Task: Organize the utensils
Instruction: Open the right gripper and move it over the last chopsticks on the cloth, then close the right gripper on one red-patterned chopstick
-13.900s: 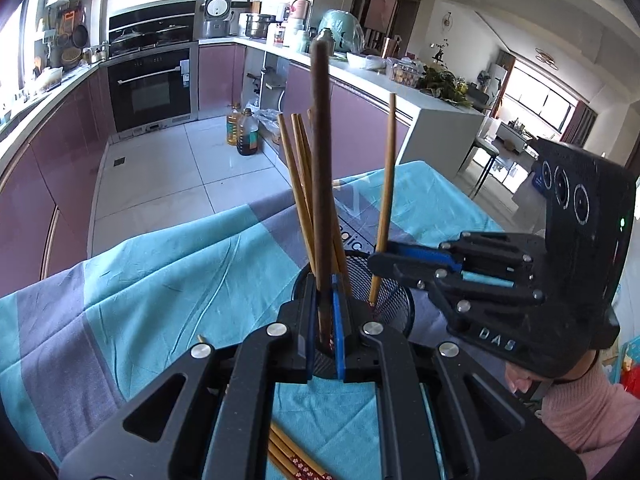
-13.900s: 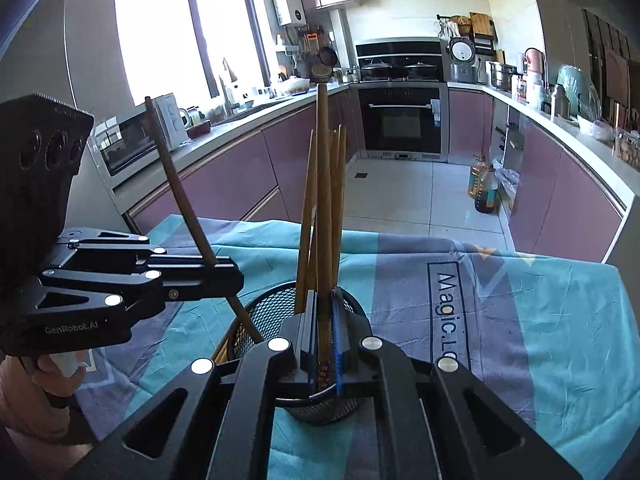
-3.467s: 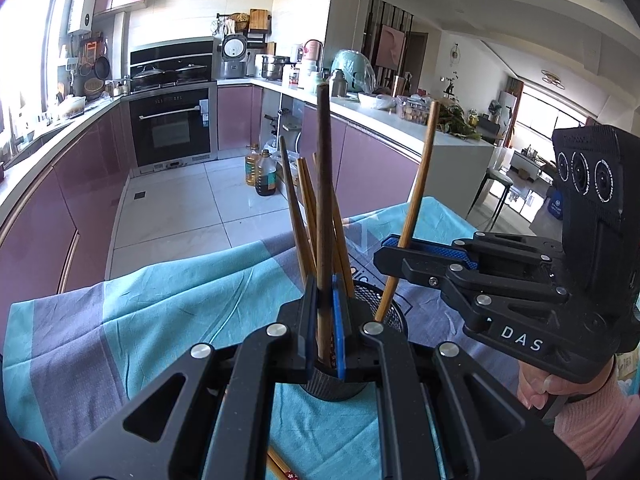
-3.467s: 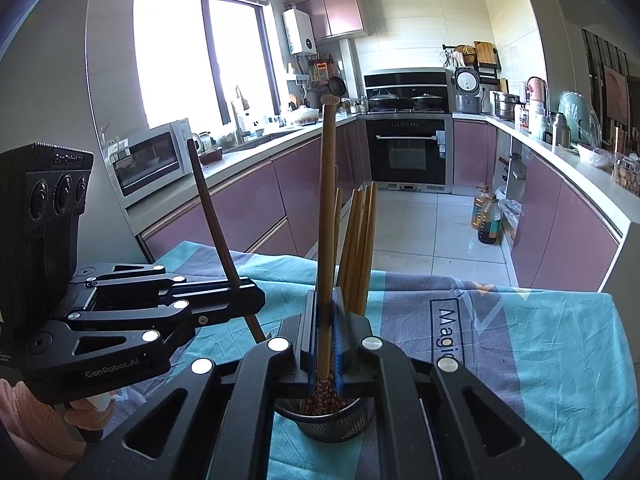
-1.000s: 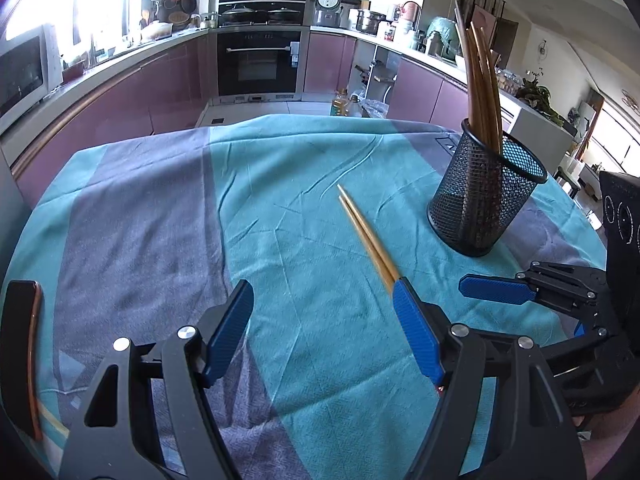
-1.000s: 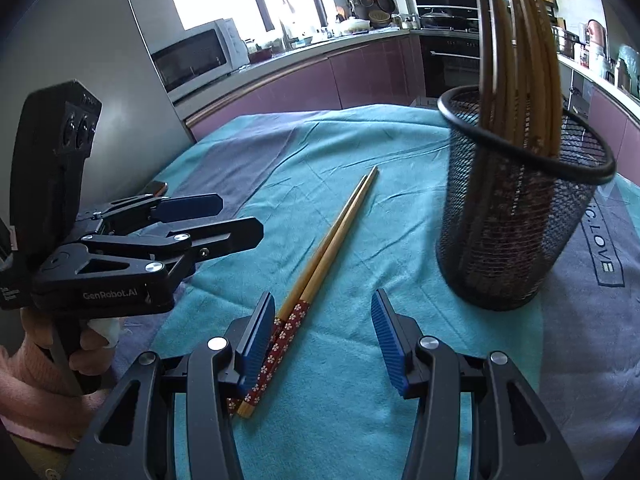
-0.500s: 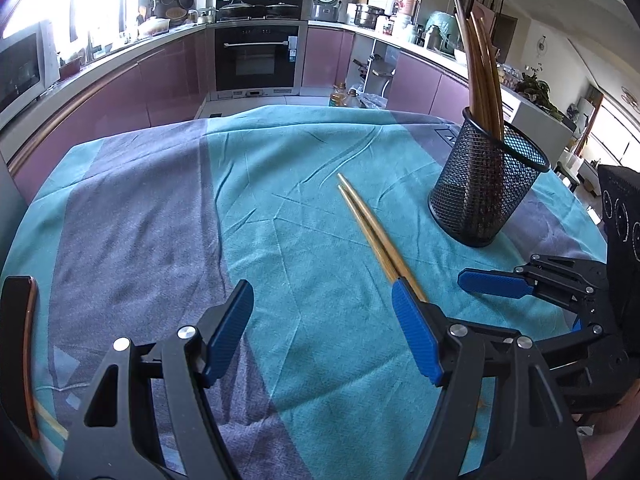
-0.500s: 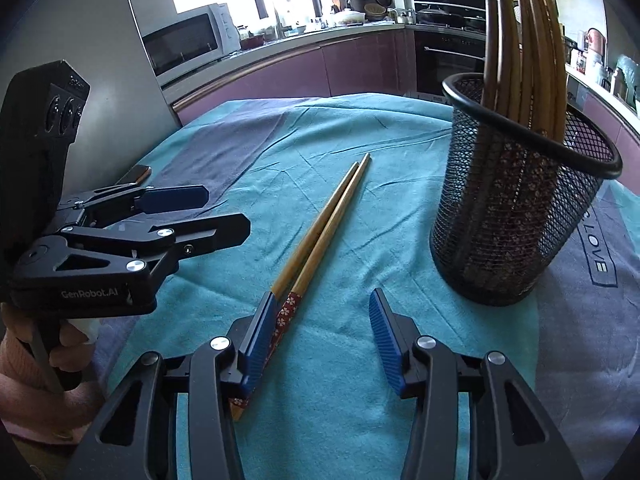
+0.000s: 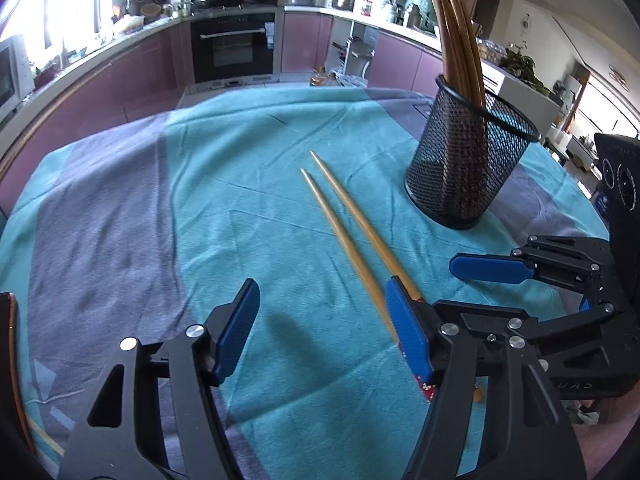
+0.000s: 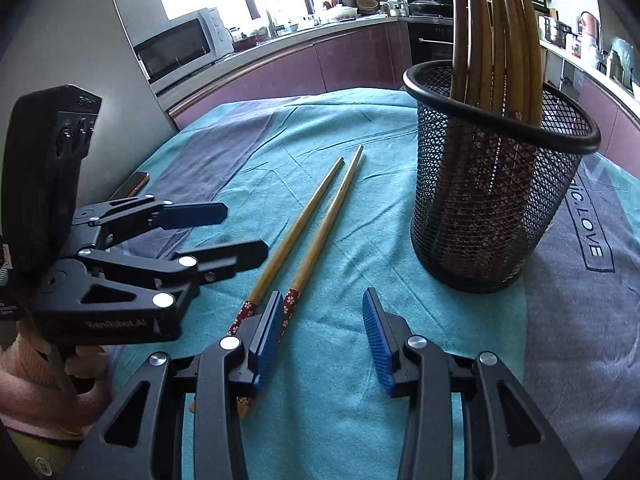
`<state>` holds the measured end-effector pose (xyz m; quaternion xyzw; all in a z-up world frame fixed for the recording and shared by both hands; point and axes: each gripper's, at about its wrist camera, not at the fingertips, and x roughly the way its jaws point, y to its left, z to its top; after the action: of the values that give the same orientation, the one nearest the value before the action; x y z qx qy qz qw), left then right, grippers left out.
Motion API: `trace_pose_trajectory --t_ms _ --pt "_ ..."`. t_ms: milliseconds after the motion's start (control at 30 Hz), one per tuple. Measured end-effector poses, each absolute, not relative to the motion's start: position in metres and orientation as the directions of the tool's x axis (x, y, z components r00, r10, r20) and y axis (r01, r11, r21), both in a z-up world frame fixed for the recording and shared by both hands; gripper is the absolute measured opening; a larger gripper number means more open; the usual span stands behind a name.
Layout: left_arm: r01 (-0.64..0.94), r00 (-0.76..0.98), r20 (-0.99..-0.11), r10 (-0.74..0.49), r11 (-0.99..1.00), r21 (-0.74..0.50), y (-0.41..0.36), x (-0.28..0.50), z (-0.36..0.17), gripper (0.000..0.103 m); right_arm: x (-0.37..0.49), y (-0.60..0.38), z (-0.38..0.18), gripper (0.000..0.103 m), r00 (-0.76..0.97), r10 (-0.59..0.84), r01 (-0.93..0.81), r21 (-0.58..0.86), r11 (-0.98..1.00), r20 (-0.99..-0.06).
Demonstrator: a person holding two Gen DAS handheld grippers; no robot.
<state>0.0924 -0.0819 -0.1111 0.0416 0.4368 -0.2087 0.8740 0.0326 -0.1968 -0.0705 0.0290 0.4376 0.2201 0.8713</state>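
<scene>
Two wooden chopsticks (image 9: 352, 224) with red flowered ends lie side by side on the teal cloth, also in the right wrist view (image 10: 316, 232). A black mesh cup (image 9: 464, 168) holds several chopsticks upright; it stands right of the pair (image 10: 492, 200). My left gripper (image 9: 320, 328) is open and empty, low over the cloth, its right finger (image 9: 408, 336) over the chopsticks' decorated ends. My right gripper (image 10: 320, 336) is open and empty, its left finger (image 10: 266, 336) over the same ends. Each gripper shows in the other's view (image 10: 224, 232), (image 9: 492, 268).
A teal and grey tablecloth (image 9: 120, 208) covers the table. A dark phone-like object (image 10: 134, 184) lies at the left edge, also in the left wrist view (image 9: 8, 344). Kitchen counters, an oven and a microwave stand beyond the table.
Both grippers, earlier shut on chopsticks over the cup, are now open and empty. Over the last second both have moved closer to the two chopsticks on the cloth.
</scene>
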Motion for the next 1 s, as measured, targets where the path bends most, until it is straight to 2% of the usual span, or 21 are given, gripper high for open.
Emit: trace_pose_trajectory --t_ms 333,567,900,1000 --pt "0.405 0.523 -0.792 -0.315 0.909 -0.094 -0.091 0.098 -0.119 0.057 0.037 -0.205 -0.069 0.039 0.514 0.437 -0.347 0.286 0.893 -0.738" --pt "0.403 0.526 -0.795 -0.303 0.912 -0.08 -0.094 0.104 -0.119 0.044 0.046 -0.202 -0.065 0.038 0.531 0.433 -0.341 0.284 0.896 -0.729" --pt "0.419 0.522 -0.792 -0.317 0.904 -0.086 -0.092 0.099 -0.118 0.03 0.064 -0.187 -0.07 0.024 0.53 0.419 -0.322 0.282 0.904 -0.737" --pt "0.414 0.522 -0.791 -0.317 0.906 -0.09 -0.092 0.1 -0.118 0.028 0.068 -0.184 -0.071 0.023 0.535 0.406 -0.314 0.272 0.91 -0.741"
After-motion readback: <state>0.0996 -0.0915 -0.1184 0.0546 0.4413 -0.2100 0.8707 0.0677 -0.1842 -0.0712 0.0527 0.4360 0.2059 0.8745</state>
